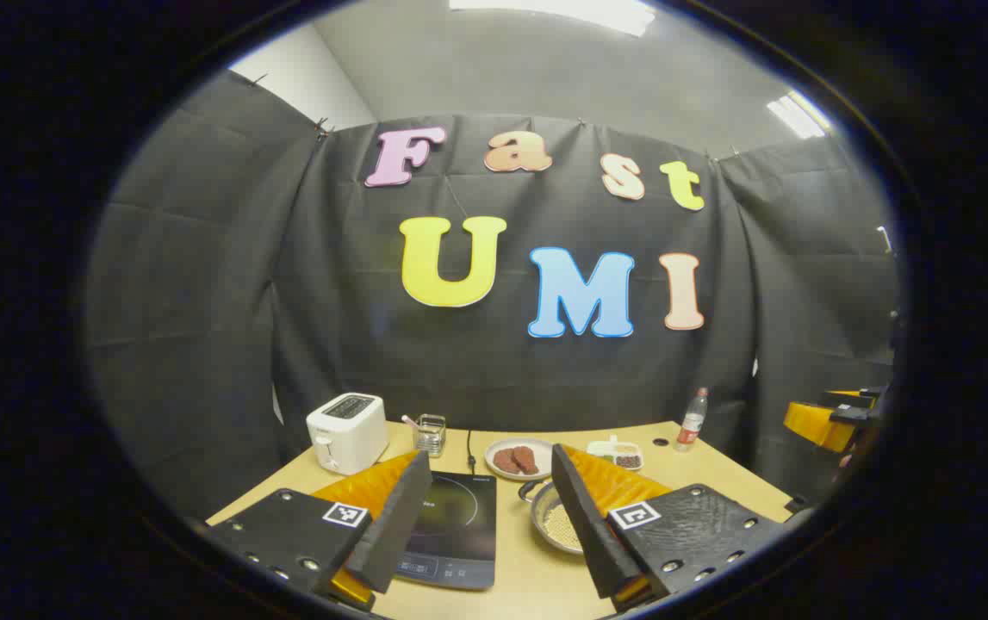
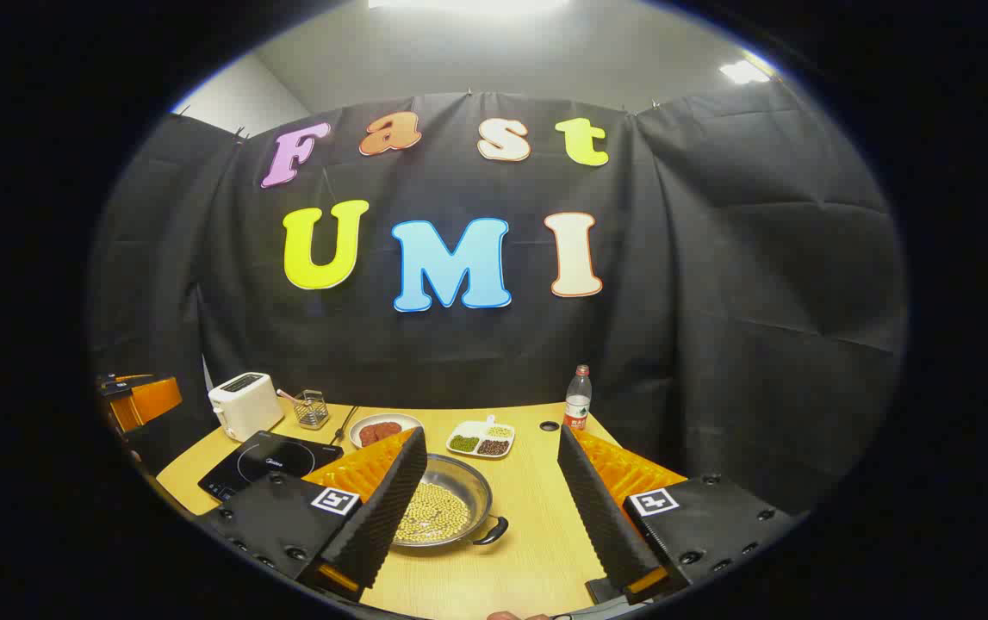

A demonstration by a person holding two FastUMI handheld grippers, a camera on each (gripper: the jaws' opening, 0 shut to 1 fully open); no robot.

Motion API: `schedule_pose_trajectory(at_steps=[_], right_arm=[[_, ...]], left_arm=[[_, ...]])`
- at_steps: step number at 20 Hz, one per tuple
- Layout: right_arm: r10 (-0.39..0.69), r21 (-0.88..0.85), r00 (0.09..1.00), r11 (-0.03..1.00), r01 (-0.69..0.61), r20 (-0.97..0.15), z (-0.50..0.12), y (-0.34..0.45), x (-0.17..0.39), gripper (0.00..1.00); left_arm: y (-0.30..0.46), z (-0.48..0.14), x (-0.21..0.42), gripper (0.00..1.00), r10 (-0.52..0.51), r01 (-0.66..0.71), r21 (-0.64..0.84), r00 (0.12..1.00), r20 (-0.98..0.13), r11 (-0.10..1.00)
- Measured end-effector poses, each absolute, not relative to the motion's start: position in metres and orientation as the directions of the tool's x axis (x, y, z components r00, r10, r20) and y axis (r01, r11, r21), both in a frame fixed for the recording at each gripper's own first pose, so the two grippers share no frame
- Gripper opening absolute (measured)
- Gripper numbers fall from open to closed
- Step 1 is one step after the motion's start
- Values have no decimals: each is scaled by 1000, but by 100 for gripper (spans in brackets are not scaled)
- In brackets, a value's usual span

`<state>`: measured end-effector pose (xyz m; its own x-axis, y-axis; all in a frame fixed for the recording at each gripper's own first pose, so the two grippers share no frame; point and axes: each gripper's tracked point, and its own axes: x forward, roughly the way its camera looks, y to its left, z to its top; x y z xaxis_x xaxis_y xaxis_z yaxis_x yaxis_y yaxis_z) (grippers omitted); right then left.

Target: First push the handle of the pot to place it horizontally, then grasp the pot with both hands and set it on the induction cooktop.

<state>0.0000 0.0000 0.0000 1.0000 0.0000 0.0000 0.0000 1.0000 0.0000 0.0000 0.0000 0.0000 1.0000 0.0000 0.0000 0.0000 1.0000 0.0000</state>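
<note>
A shallow steel pot [image 2: 446,508] with pale beans in it sits on the wooden table [image 2: 537,517]; its small black handle [image 2: 494,531] points toward me and to the right. The black induction cooktop [image 2: 265,462] lies to the pot's left. My right gripper [image 2: 494,517] hovers open above the table, its left finger over the pot's near edge. In the left gripper view, the cooktop [image 1: 455,525] lies between the fingers of my open left gripper [image 1: 494,525], and the pot [image 1: 556,521] is half hidden behind the right finger. The other gripper [image 1: 829,422] shows at the far right.
At the back of the table stand a white toaster [image 2: 244,405], a small glass holder [image 2: 313,409], a plate with brown patties [image 2: 382,429], a divided dish of beans [image 2: 483,439] and a water bottle [image 2: 577,398]. The cooktop's cord [image 2: 341,424] runs backward. Black cloth walls enclose the booth.
</note>
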Motion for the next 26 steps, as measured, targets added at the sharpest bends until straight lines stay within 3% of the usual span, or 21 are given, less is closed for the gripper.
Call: schedule_pose_trajectory(at_steps=[1, 3, 8, 10, 13, 26], right_arm=[[9, 16, 1000, 1000, -8, -9, -1, 3, -1, 98], [28, 48, 1000, 998, -27, -15, -2, 7, -5, 98], [5, 40, 1000, 999, -5, -15, -6, 1, -9, 98], [4, 36, 1000, 999, -4, -6, -5, 3, -13, 98], [9, 10, 1000, 1000, -9, 6, -3, 7, -17, 98], [53, -32, 998, 998, -54, -27, -4, 28, -27, 98]], left_arm=[[0, 0, -2, 86, -3, 3, 12, 1000, -2, 1000], [2, -1, -5, 82, -9, 9, 32, 1000, -2, 999], [4, -5, -13, 86, -12, 12, 11, 1000, -16, 1000], [4, -6, -14, 82, -13, 13, 13, 1000, -15, 1000], [-2, -6, -15, 86, -31, 31, 12, 999, -13, 999], [-17, -4, -13, 82, -109, 109, 26, 994, 1, 994]])
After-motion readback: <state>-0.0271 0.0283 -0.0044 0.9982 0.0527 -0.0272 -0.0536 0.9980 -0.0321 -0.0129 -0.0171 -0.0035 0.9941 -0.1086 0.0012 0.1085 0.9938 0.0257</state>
